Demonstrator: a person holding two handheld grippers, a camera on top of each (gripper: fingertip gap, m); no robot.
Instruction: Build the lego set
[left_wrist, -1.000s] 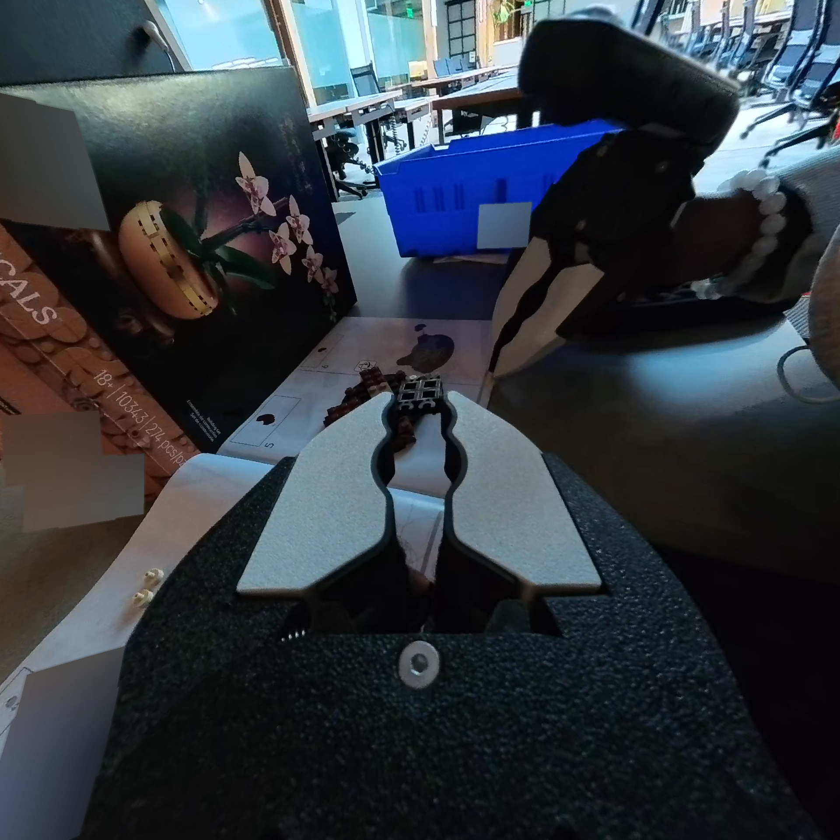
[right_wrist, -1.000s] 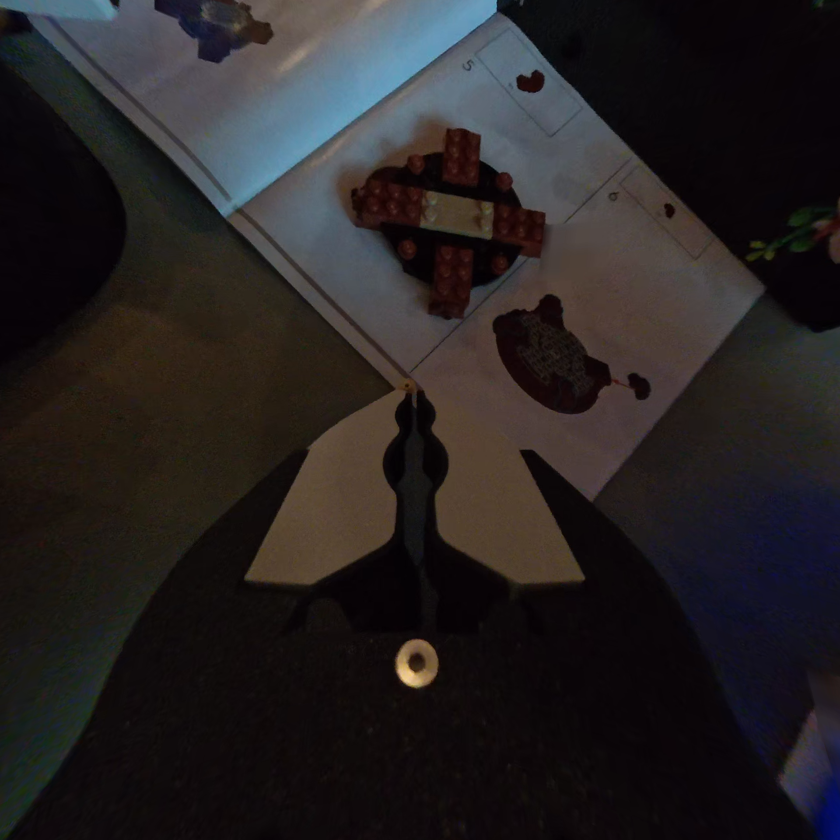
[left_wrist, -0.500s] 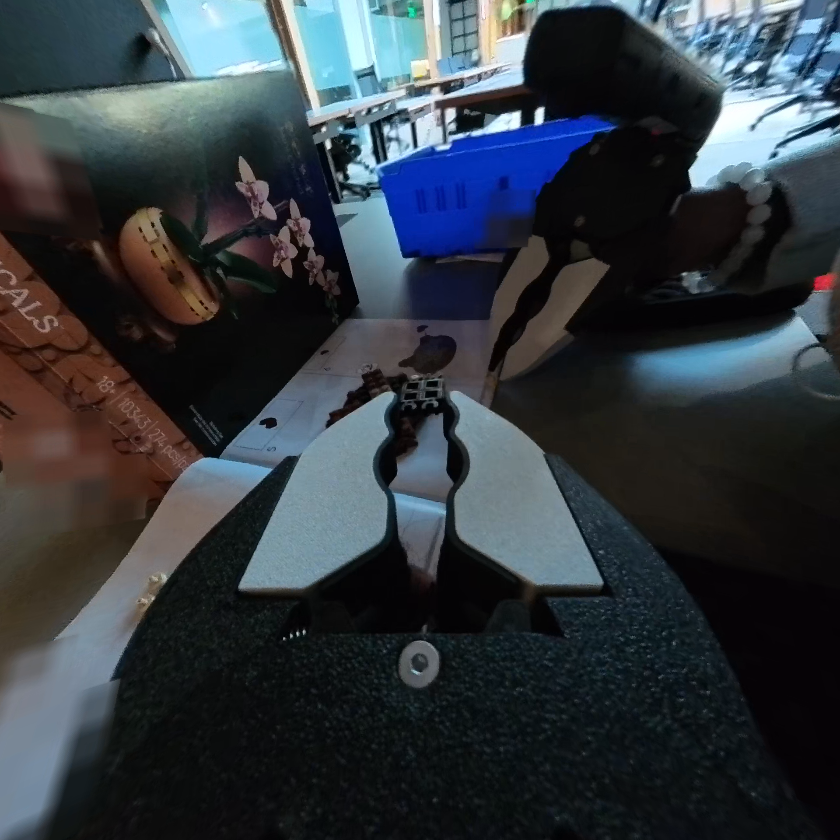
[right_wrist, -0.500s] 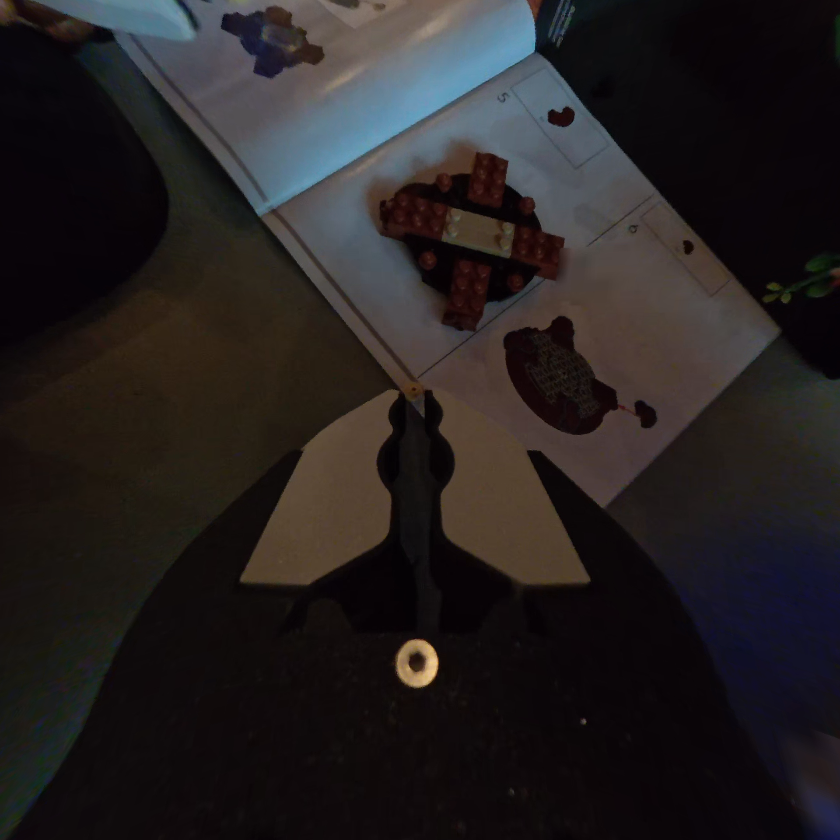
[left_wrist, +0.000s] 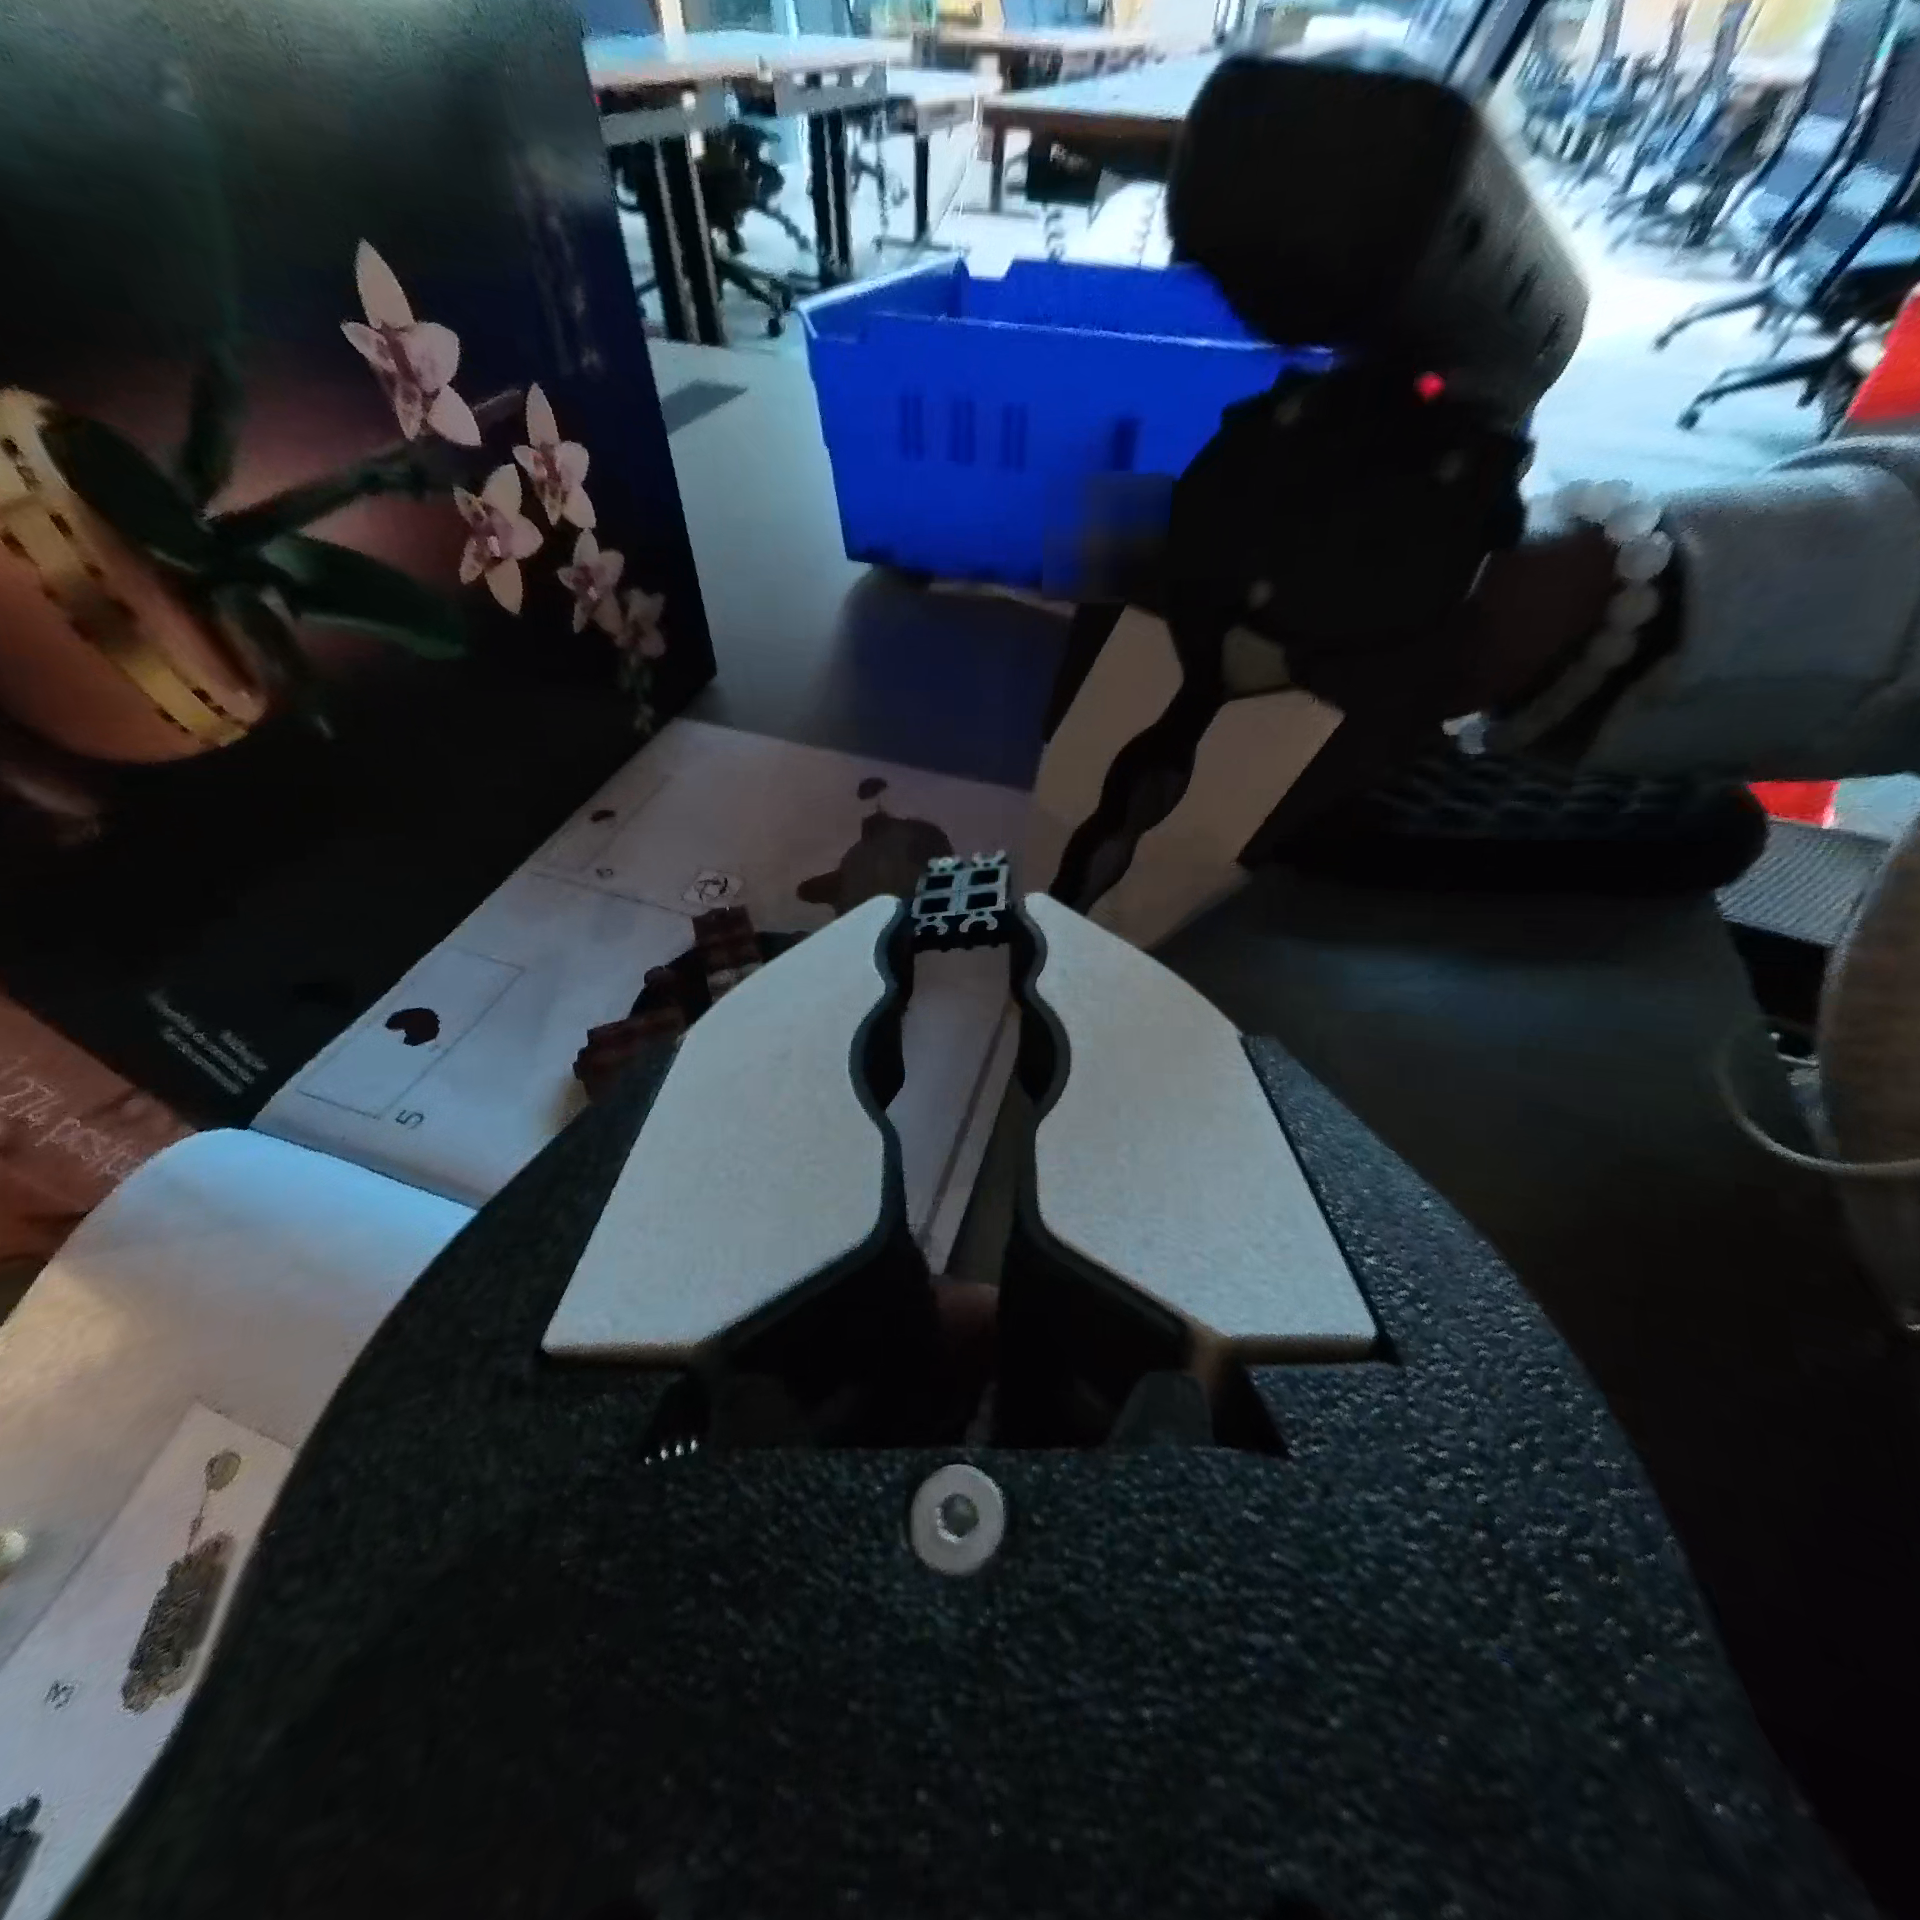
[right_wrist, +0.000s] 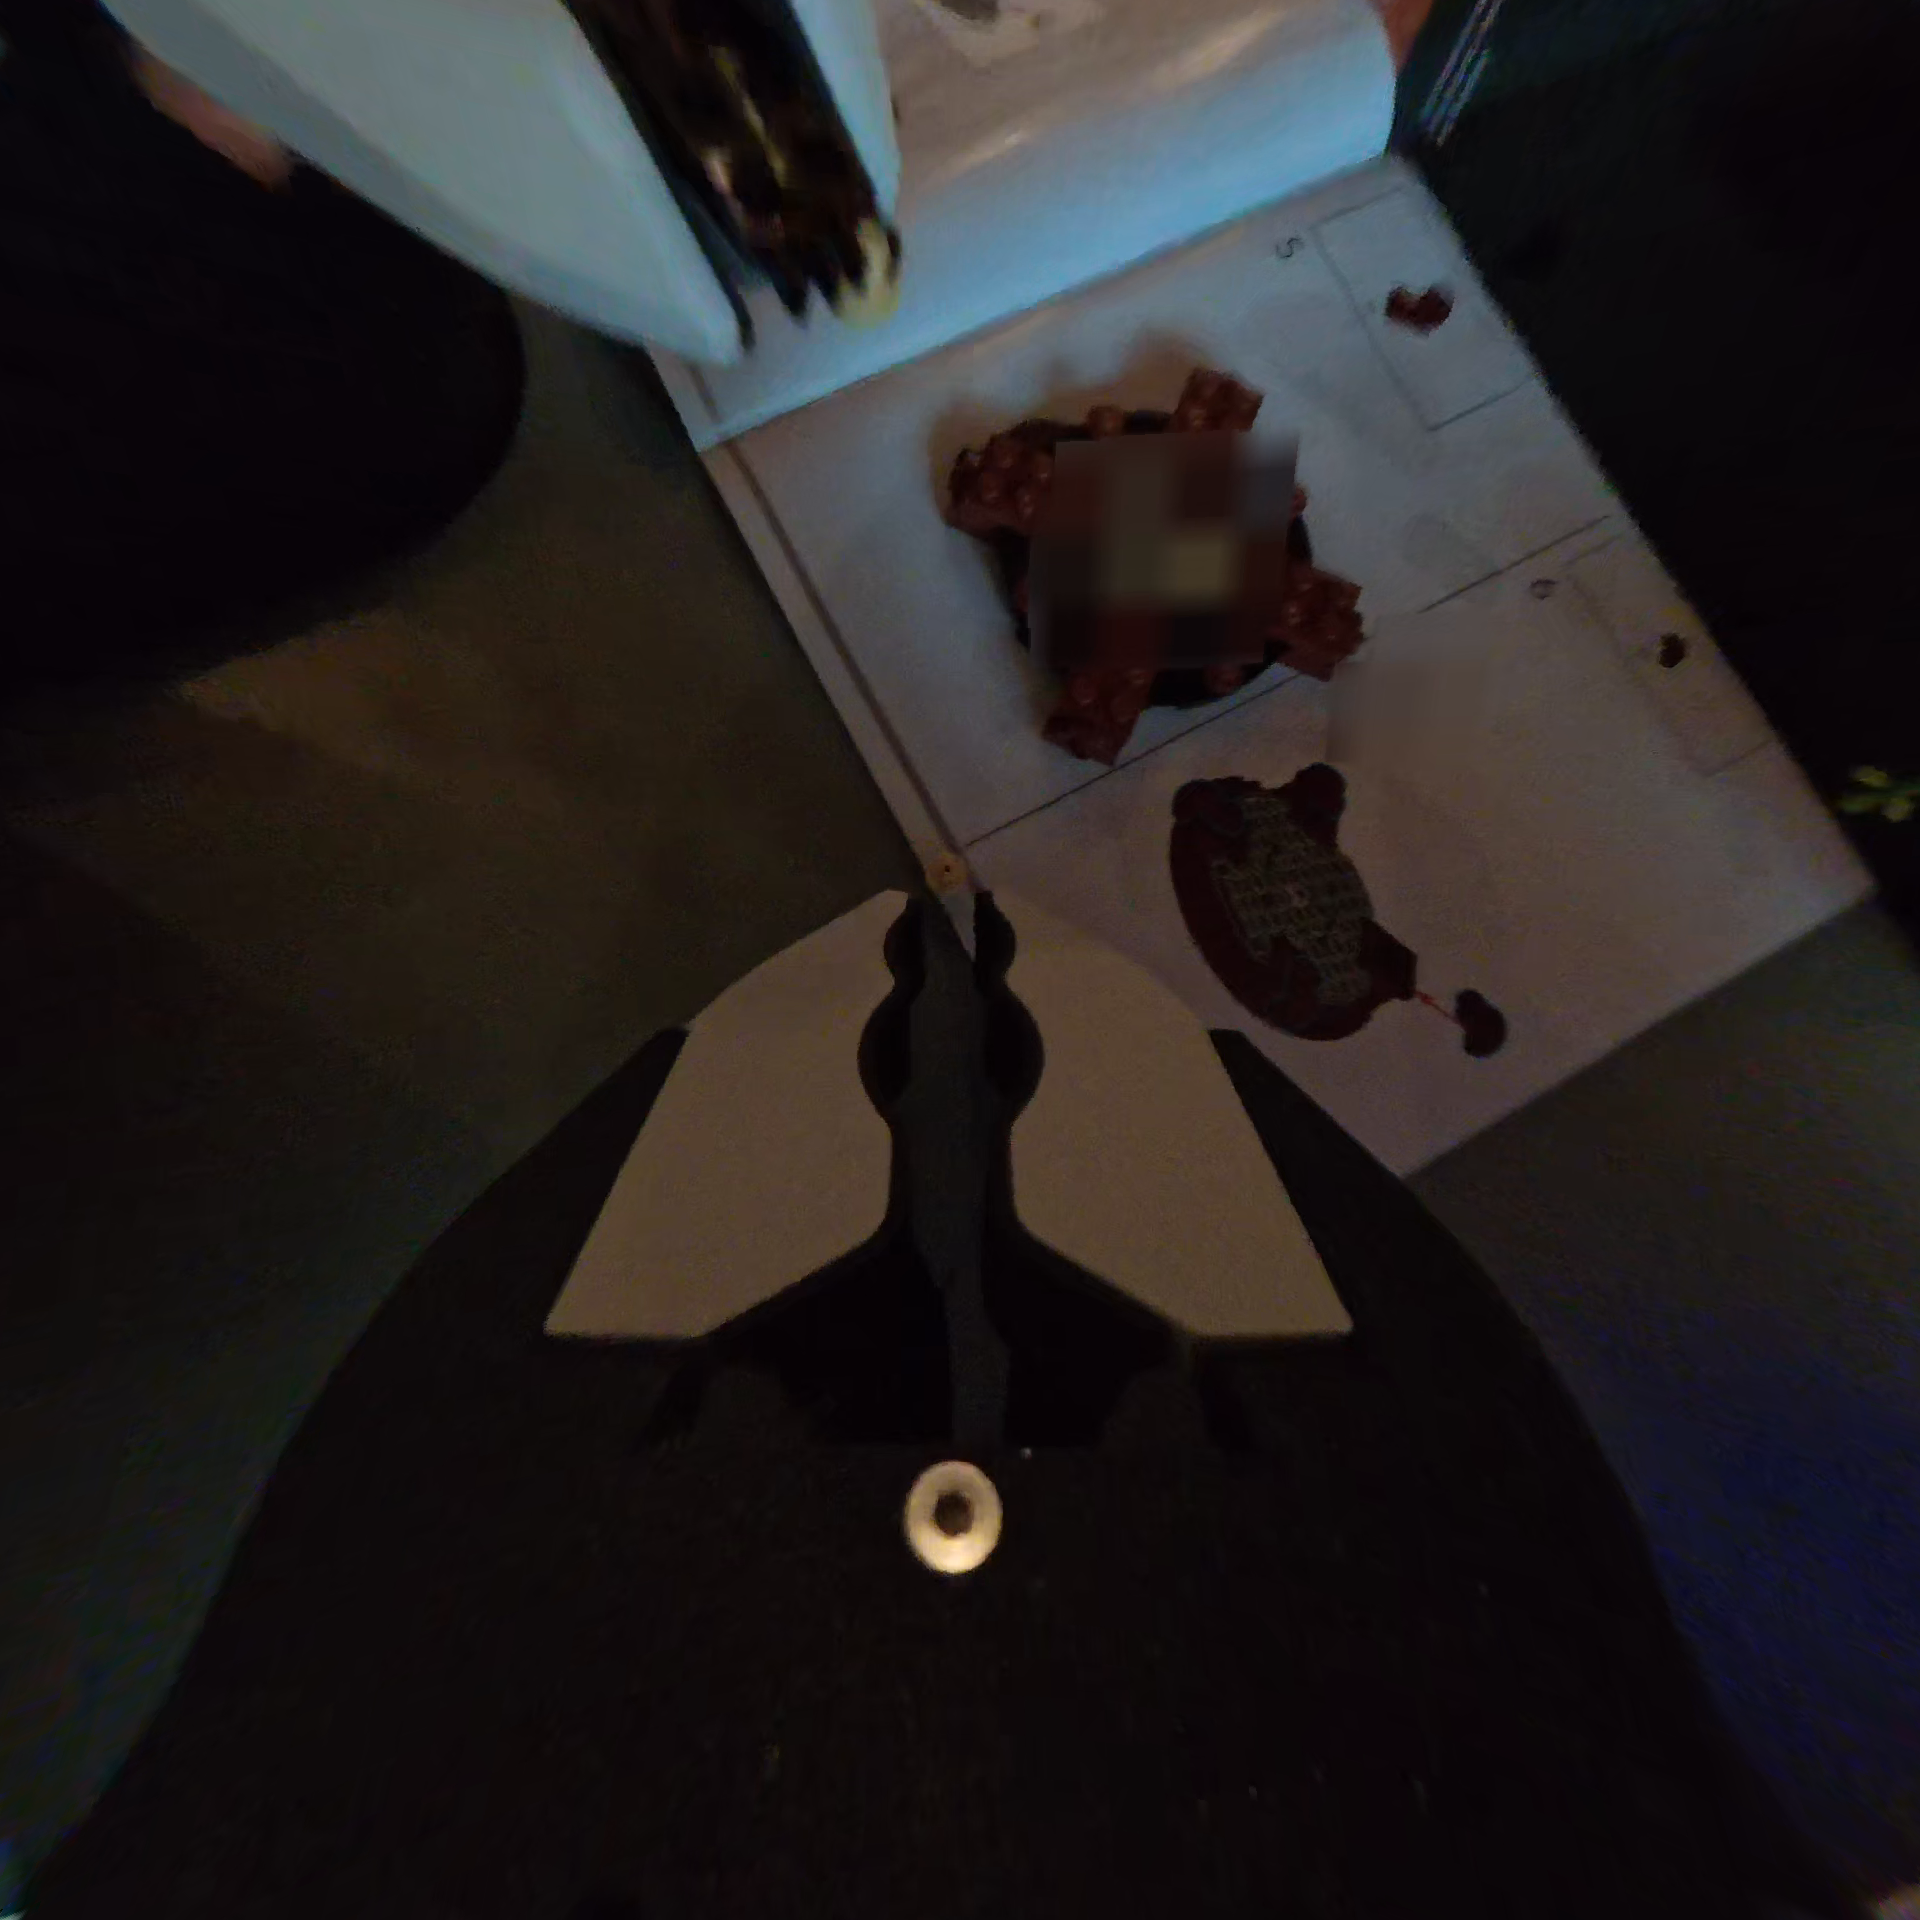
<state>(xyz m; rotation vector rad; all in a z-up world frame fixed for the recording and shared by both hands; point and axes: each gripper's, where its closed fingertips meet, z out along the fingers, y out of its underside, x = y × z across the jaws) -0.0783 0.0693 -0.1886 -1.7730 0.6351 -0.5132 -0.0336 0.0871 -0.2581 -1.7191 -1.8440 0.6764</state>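
LEFT WRIST VIEW: the left gripper (left_wrist: 961, 914) pinches a small black brick (left_wrist: 961, 906) at its fingertips, one pad pressed on each side, the studded face turned up toward the camera.
Under it: an open instruction booklet (left_wrist: 665, 914) lies flat on the dark table (left_wrist: 1455, 1091); a brown brick assembly (left_wrist: 665, 997) sits on the page just left of the fingers.
Left: a dark box printed with an orchid (left_wrist: 343, 520) stands upright beside the booklet.
Behind: a blue bin (left_wrist: 997, 426) stands farther back on the table.
Right: the right gripper (left_wrist: 1081, 883), held by a hand (left_wrist: 1558, 613) with a white bead bracelet, points down at the booklet's near edge.

RIGHT WRIST VIEW: the right gripper (right_wrist: 951, 904) has its jaws narrowly parted, nothing gripped; a tiny cream round stud (right_wrist: 945, 871) lies on the booklet's edge just beyond the tips.
Ahead: the brown brick assembly (right_wrist: 1101, 707) rests on the booklet (right_wrist: 1558, 831), partly under a blur patch.
Top left: the left gripper's fingers (right_wrist: 499, 156) reach in over the page.
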